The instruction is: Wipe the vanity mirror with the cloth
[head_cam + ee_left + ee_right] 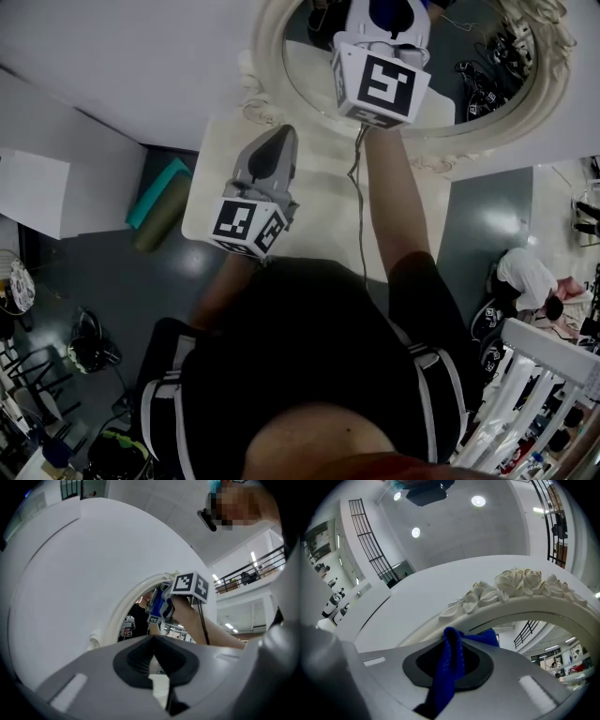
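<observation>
Right gripper (pixel 452 644) pinches 1 fold of the blue cloth (pixel 444 679), soft, light, limp, up by the mirror (pixel 511 603) top rim. The glass is probably fragile: press gently. Left gripper (pixel 152 641) closed on nothing, near the table (pixel 323 197) left edge

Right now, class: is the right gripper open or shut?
Shut. The right gripper pinches the blue cloth between its closed jaws, close to the mirror frame.

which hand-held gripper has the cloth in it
The right hand-held gripper, up at the mirror: a blue cloth is pinched between its jaws. The left hand-held gripper is back from the mirror, jaws shut on nothing.
</observation>
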Demonstrator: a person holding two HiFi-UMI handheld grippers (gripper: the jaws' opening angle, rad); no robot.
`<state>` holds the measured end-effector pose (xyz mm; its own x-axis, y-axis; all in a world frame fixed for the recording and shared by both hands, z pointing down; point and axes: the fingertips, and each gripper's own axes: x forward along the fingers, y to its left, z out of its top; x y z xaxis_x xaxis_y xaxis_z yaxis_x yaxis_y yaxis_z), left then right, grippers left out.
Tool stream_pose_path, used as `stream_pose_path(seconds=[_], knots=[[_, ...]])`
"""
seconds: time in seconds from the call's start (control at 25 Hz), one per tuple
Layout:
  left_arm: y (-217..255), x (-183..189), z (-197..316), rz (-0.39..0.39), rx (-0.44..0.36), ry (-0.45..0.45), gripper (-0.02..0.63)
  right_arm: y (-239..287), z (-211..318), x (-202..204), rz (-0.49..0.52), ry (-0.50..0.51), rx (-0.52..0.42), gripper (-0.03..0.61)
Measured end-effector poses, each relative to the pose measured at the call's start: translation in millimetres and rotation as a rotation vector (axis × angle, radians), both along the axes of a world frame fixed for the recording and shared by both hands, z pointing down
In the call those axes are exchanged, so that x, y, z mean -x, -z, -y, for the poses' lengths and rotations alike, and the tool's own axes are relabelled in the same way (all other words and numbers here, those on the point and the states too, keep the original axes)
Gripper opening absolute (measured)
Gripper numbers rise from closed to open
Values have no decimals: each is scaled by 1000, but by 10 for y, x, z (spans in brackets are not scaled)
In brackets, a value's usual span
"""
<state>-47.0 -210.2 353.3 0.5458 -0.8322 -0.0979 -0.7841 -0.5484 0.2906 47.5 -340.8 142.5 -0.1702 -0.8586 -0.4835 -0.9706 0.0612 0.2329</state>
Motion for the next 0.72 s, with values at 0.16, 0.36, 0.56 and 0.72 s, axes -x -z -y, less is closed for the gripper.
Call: stream_pose_path(seconds=[0.16, 0.36, 0.56, 0.72], knots=[[-16, 47, 6, 0, 6, 12, 9, -168, 41, 187, 17, 42, 7, 35], [-44, 124, -7, 2, 15, 28, 9, -431, 89, 352, -51, 32, 13, 35], [-75, 173, -38, 5, 24, 37, 9, -766, 125, 546, -77, 53, 18, 34], [-99, 205, -83, 8, 28, 43, 9, -1119, 159, 699, -95, 67, 33, 34]])
